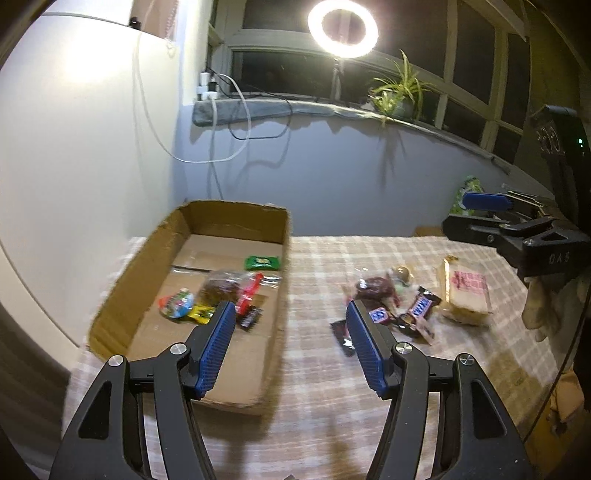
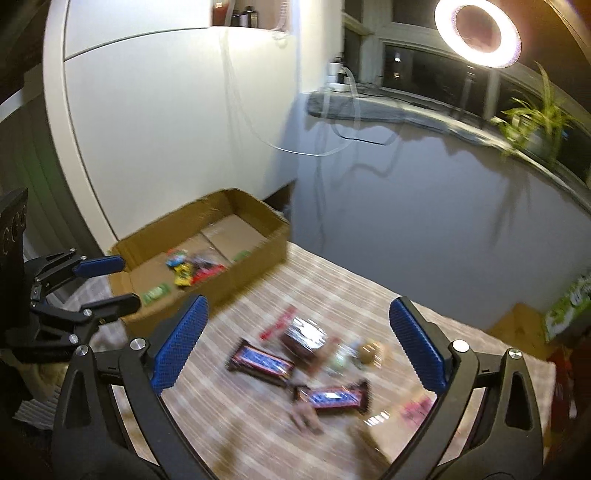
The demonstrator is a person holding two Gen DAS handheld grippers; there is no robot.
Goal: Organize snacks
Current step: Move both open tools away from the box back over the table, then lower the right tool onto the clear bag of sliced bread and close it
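An open cardboard box (image 1: 151,258) stands on the checked tablecloth at the left and holds several snacks: a green packet (image 1: 263,262), a clear bag of brown biscuits (image 1: 221,286), a red bar (image 1: 249,293) and a round colourful one (image 1: 177,303). It also shows in the right wrist view (image 2: 258,254). Loose snacks lie on the cloth to its right: two Snickers bars (image 2: 260,362) (image 2: 332,398), a dark cake pack (image 2: 304,338) and a wafer pack (image 1: 466,291). My left gripper (image 1: 290,332) is open and empty, above the box's right wall. My right gripper (image 2: 295,332) is open and empty above the loose snacks.
The right gripper shows at the left view's right edge (image 1: 476,212), the left gripper at the right view's left edge (image 2: 107,282). A ring light (image 1: 342,29), a plant (image 1: 397,92) and cables stand on the sill behind. A green pack (image 2: 569,306) sits far right.
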